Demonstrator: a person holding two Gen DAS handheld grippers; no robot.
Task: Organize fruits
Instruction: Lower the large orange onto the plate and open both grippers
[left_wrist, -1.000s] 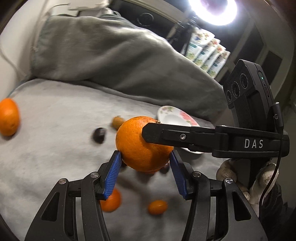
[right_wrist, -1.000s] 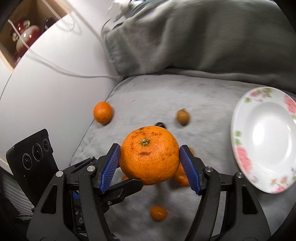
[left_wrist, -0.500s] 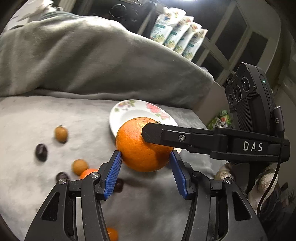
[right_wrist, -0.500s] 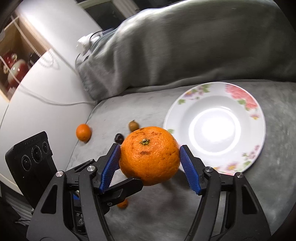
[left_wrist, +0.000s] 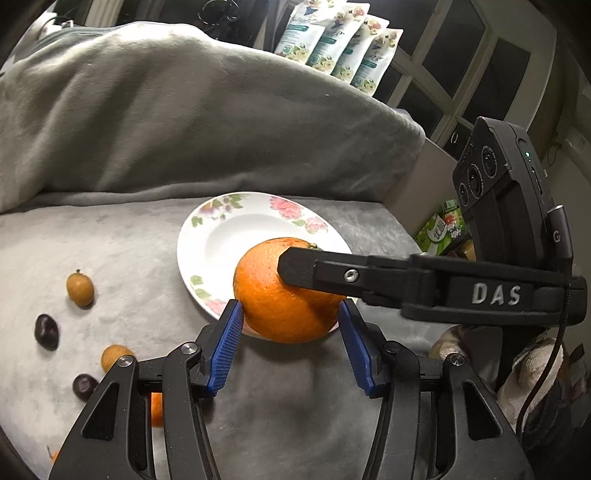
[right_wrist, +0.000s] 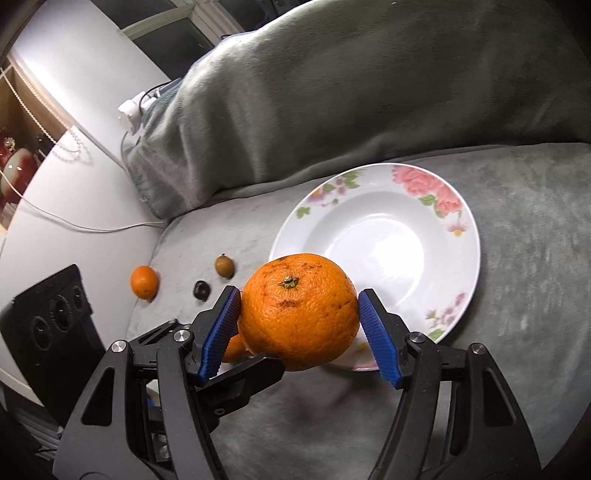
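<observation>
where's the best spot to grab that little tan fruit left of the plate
Across its narrow middle, from above: the tan fruit lies on its side on the blanket, stem end pointing away, and the nearby dark fruit sits apart, leaving finger room.

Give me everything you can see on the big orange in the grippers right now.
The orange is large, round, pebbly-skinned, with brown scuffs and a green-brown stem nub facing up. It hangs off the blanket over the near rim of the floral plate, clamped between the blue pads of both the right gripper and the left gripper.
</observation>
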